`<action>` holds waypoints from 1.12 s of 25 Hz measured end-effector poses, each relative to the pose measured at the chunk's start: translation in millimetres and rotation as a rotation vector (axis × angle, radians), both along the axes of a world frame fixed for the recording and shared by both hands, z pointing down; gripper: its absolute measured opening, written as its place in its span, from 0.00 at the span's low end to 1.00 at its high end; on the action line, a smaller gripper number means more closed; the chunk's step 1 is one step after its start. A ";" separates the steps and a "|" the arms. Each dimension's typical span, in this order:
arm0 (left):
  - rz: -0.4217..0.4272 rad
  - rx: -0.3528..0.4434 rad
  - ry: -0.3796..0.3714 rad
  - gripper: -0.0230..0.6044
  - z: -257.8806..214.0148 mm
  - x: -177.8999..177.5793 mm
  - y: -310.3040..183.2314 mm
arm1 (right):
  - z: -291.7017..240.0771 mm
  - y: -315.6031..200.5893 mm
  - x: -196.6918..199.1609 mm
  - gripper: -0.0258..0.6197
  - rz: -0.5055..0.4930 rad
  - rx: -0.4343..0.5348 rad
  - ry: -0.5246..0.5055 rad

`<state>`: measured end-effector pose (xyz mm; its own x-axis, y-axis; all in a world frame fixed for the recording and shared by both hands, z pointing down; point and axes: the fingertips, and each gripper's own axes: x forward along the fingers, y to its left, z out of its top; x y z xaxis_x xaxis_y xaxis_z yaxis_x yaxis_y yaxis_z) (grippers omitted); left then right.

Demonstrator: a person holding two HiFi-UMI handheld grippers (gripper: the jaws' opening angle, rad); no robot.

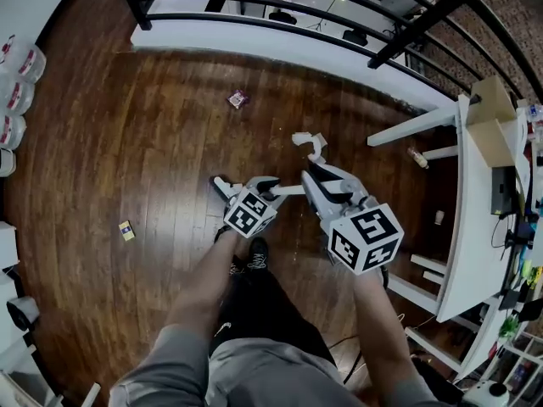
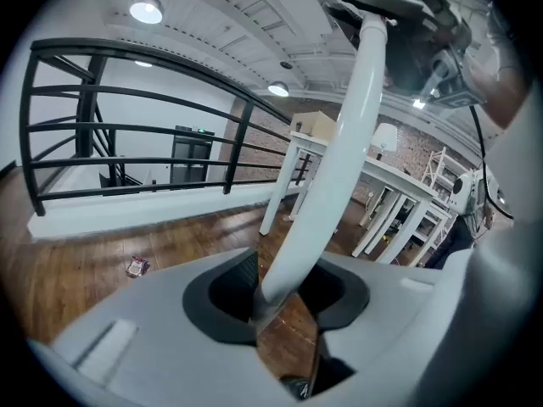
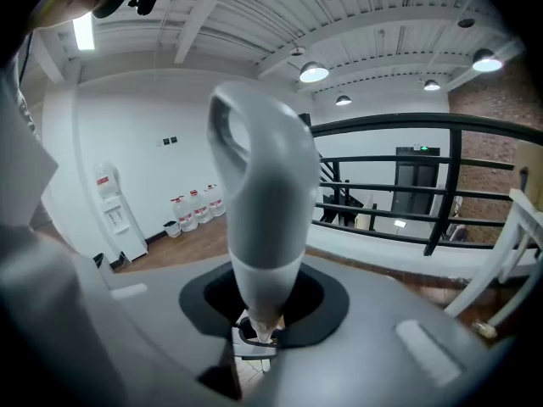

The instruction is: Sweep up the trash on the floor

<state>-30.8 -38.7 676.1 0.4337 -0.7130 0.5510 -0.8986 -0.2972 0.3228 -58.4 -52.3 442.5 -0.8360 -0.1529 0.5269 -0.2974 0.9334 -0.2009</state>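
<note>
Trash count, two pieces out on the open boards: a pinkish wrapper [image 1: 238,99] well ahead of my left jaws, and a small yellow scrap [image 1: 126,230] well off to their left. Print on both was too small to read. One little tan thing [image 1: 416,157] lay ahead and to the right of my right jaws, near a table leg. What it was, I couldn't tell.

My left gripper [image 2: 282,299] was clamped on a white pole [image 2: 339,142], which rose between the pads and leaned away to the right. My right gripper [image 3: 263,303] was clamped on a grey-white handle [image 3: 267,202] with one hang-hole at its far end. Whether pole and handle were one tool, I couldn't tell.

Writing? Only black-and-white squares on my two marker cubes. Three water bottles [image 3: 195,209] with red labels stood far ahead and left of my right jaws, beside one dispenser [image 3: 114,219]. Their labels were unreadable, and so was a green sign [image 3: 422,149] over a dark door.

Room to move: the wood floor [image 1: 127,142] lay open ahead and to the left. A white ledge [image 1: 280,45] under a black railing [image 2: 236,147] closed off the far side, and a white table [image 1: 465,193] hemmed in the right of my right jaws.
</note>
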 end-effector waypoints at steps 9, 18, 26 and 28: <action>-0.089 -0.042 -0.043 0.23 -33.5 -31.5 27.7 | -32.9 17.2 -24.4 0.13 -0.110 -0.076 -0.107; -0.317 -0.133 -0.133 0.22 -57.0 -181.7 171.5 | -56.5 153.6 -162.3 0.13 -0.421 -0.137 -0.185; -0.431 -0.176 -0.148 0.23 -41.6 -295.5 334.0 | -39.4 304.9 -277.0 0.13 -0.538 -0.190 -0.173; -0.440 -0.201 -0.128 0.23 -37.5 -319.2 377.8 | -33.0 347.3 -305.6 0.13 -0.557 -0.204 -0.165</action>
<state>-350.0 339.1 638.6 0.0355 -0.6871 0.7257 -0.9611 0.1757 0.2133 -364.0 295.0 409.5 -0.8344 0.4206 0.3561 0.2741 0.8773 -0.3940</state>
